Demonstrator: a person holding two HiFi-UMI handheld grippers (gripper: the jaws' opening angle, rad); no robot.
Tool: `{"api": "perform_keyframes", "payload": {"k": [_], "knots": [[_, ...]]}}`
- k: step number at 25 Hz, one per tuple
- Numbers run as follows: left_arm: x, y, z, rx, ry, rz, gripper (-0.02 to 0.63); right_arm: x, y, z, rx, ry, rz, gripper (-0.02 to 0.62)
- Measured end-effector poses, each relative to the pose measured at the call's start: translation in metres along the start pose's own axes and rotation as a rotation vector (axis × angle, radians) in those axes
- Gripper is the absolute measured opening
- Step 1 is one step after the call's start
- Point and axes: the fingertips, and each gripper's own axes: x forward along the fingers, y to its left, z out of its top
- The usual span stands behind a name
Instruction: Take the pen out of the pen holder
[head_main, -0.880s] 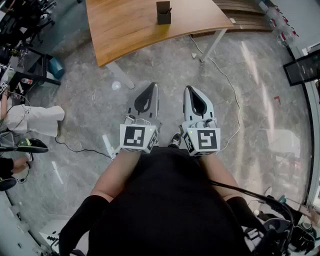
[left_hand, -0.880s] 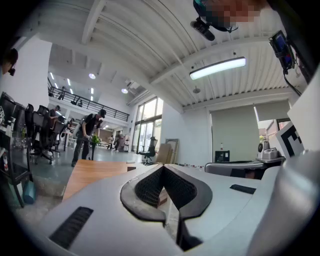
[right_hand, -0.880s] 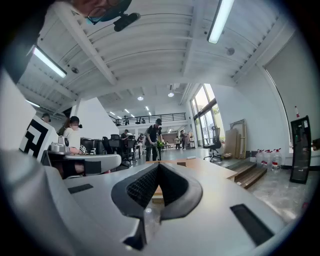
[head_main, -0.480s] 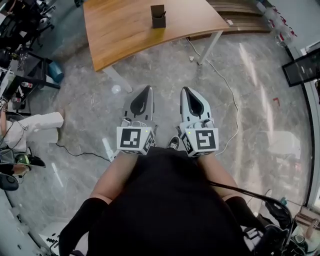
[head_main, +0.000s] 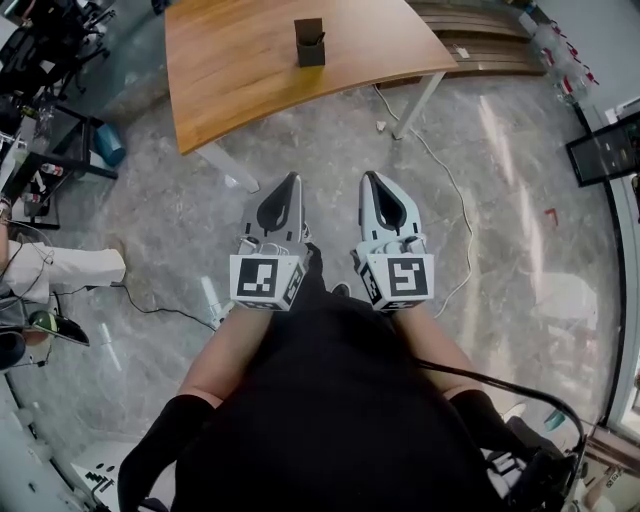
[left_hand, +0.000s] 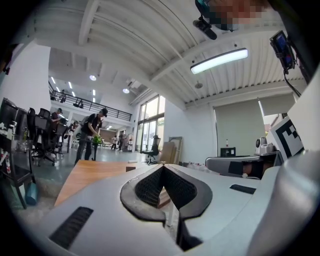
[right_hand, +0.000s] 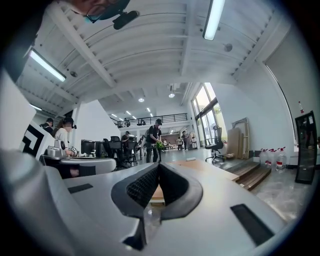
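At the left edge of the head view, a person in white clothing (head_main: 62, 268) is partly in frame beside dark desks and chairs. A blue bin (head_main: 112, 141) stands on the grey marble-pattern floor (head_main: 180, 215), near the left corner of the table.

The wooden table (head_main: 240, 70) occupies the far centre of the scene, and one white leg (head_main: 424, 98) shows under its right side. The pen holder (head_main: 310, 42), a dark square container, stands upright on the tabletop towards its far side. The pen (head_main: 321, 38) shows only as a thin dark sliver at the holder's right rim and is too small to resolve further.

The left gripper (head_main: 292, 178) is held low, close in front of the person's black-clad body and over the floor, well apart from the table and pen holder. In the left gripper view its jaws are clenched, tips meeting, with nothing between them (left_hand: 162, 167). Its marker cube (head_main: 265, 281) faces the head camera.

The right gripper (head_main: 369, 175) is held just beside the left at the same height and points the same way. In the right gripper view its jaws are likewise clenched on nothing (right_hand: 158, 164). Its marker cube (head_main: 400, 280) also faces upward.

To the right, a white cable (head_main: 452, 190) runs across the floor from under the table. A dark monitor (head_main: 605, 148) stands at the far right edge.
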Motion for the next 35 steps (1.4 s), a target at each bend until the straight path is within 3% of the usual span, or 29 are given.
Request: {"api": "perform_keyframes", "payload": {"k": [10,23,29,35], "knots": [[0.151,0.054,-0.030,-0.039,0.021,-0.034,0.000,0.129,-0.072,-0.030,-0.026,0.068,-0.028,0.014],[0.347,0.190,-0.024,-0.058,0.083,-0.081,0.000,0.365,-0.117,-0.032,-0.004,0.142,-0.050,0.014],[0.390,0.205,-0.038,-0.056,0.132,-0.076,0.000,0.416,-0.141,-0.043,0.007,0.193,-0.013,0.014],[0.421,0.218,-0.058,-0.061,0.171,-0.019,0.000,0.453,-0.155,-0.059,-0.001,0.230,0.061,0.014]]}}
